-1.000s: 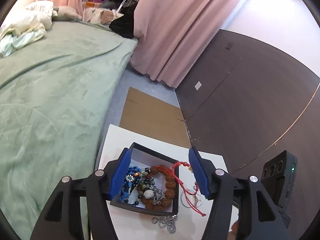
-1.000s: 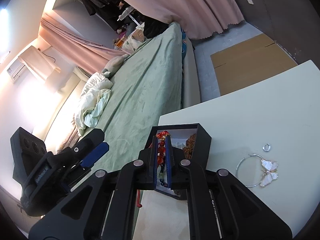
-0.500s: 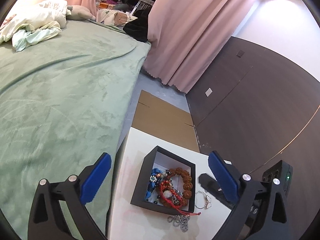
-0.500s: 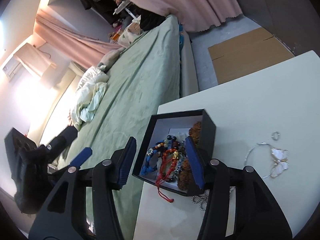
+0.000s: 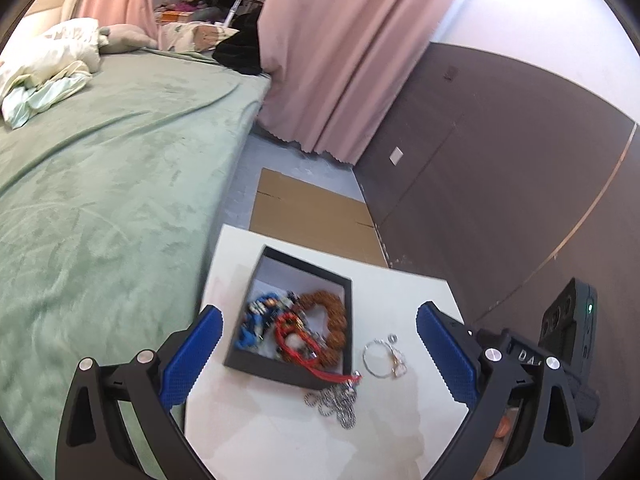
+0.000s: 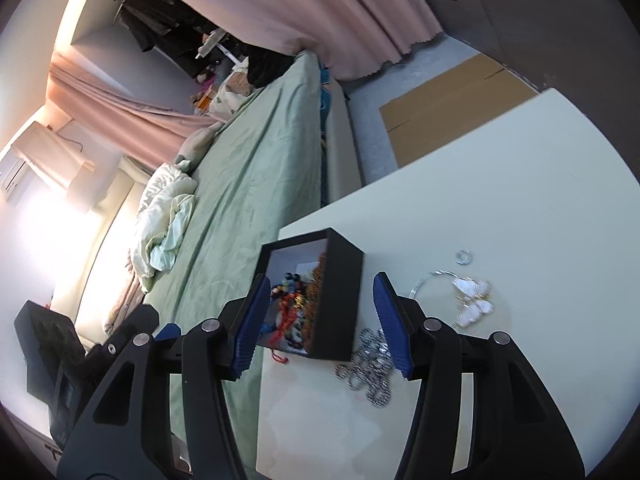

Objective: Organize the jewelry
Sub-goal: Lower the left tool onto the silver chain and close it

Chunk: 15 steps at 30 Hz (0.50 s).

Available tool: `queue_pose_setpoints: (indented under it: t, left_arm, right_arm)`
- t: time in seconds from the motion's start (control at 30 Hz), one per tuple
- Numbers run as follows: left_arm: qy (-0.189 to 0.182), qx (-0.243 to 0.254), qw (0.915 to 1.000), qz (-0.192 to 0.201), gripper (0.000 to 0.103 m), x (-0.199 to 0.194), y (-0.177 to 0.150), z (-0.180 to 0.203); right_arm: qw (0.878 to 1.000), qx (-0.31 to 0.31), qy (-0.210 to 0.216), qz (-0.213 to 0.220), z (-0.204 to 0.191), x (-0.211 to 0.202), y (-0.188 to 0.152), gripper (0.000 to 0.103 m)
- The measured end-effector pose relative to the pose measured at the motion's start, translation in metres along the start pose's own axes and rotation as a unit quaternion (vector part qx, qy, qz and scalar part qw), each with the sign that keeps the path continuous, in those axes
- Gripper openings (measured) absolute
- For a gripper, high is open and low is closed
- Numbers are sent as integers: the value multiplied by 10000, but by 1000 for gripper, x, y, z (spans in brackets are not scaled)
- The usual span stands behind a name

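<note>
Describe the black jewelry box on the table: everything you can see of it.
The black jewelry box is square, open-topped, with dark matte walls and a pale lining, card by the look of it. It sits flat on the white table near the bed-side edge. Inside lie a brown bead bracelet, blue beads and a red cord bracelet whose tail hangs over the near wall. A silver chain lies beside it. Neither hand-held gripper touches it.
</note>
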<state>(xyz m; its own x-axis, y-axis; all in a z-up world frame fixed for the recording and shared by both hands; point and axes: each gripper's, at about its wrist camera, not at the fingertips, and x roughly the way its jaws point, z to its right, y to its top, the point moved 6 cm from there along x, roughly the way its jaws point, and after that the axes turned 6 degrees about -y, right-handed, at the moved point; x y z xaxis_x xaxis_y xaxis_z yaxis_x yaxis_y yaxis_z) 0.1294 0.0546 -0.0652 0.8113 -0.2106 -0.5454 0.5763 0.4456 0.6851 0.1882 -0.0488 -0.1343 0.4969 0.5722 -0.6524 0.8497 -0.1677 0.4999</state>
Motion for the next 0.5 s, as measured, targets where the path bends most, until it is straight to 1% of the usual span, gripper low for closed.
queue_pose_setpoints:
  t: [0.17,0.27,0.4,0.5]
  left_arm:
    - [19,294,9994,-169,94,4,-21,17]
    - [61,439,9985,-311,91,11,-35,24]
    - [153,507,9975,-470,87,21,-51,28]
    - [254,629,9963,-536,85,29,-64,32]
  right_arm:
    - [9997,180,-152,-2,19,-15,-5,54]
    - [9993,293,-250,20,33,-25,-8,54]
    - [9985,389,-379,21,48,-38,-12,54]
    - [9978,428,-514,-15,56,-44,-15,65]
